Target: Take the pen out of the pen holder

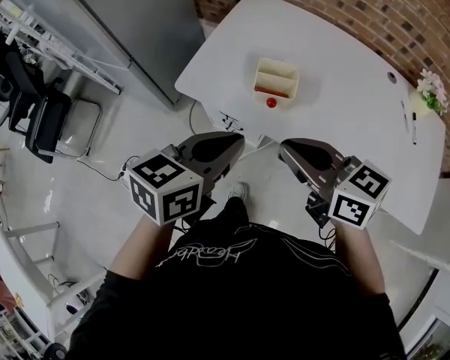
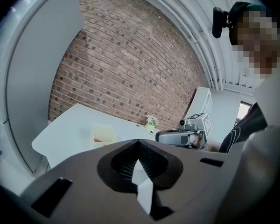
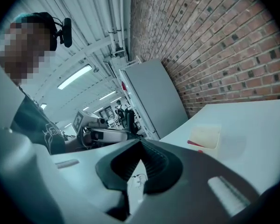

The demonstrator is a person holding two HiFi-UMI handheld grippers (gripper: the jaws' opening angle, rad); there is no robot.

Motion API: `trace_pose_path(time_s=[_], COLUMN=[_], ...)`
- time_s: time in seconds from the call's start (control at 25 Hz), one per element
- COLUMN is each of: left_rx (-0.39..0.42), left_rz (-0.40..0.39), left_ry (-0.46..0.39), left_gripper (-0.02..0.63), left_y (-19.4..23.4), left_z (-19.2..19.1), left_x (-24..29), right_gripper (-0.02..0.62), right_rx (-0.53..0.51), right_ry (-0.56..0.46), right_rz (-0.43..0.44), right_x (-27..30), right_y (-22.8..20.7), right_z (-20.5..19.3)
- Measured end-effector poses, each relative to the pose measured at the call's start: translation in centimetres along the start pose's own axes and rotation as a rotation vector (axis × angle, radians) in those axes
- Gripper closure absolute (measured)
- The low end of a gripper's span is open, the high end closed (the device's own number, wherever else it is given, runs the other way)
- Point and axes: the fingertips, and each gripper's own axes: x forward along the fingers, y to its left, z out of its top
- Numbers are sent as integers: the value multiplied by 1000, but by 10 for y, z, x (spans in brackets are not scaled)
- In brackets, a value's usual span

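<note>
**A:** Where is the pen lying right now?

**B:** A red pen (image 1: 274,92) is lying low in the near compartment of the cream pen holder (image 1: 277,70). The holder is sitting on the white worktop (image 1: 337,58), in the upper middle of the head view. A small red knob (image 1: 271,103) is showing just outside the holder's near wall, and I cannot tell whether it belongs to the pen.

**A:** And what are the claws doing?

**B:** Both are hanging in the middle of the frame, below the worktop's edge and well apart from the holder. The left claw (image 1: 235,142) is showing its jaws pressed together with nothing between them. The right claw (image 1: 286,151) is doing the same.

**A:** How is the pen going to handle?

**B:** I am judging it light, thin and stiff, and smooth enough to roll or slip. The holder is looking light too, so it may be sliding or tipping as the pen comes out.

**A:** Where are you thinking of gripping it?

**B:** Across the barrel, wherever it is rising clear of the wall. The other claw could be steadying the holder's rim.
</note>
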Motion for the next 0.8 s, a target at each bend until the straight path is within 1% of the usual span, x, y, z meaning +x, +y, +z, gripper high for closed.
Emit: trace_pose_path(time_s=[0.08, 0.32, 0.52, 0.6, 0.8], left_rx=[-7, -18, -31, -40, -51], left_rz=[-4, -17, -17, -16, -23], left_ry=[15, 45, 59, 61, 64], left_gripper=[603, 603, 603, 603, 603], left_y=[11, 37, 56, 64, 81], left_z=[3, 13, 17, 20, 25], left_x=[8, 27, 33, 34, 38], right_gripper=[592, 591, 586, 532, 505], right_rx=[2, 17, -2, -14, -107], right_ry=[1, -13, 15, 37, 108], right_rz=[-11, -7, -24, -23, -84], right_x=[6, 24, 40, 48, 65], right_y=[-11, -37, -53, -57, -75], right_z=[4, 18, 19, 18, 11])
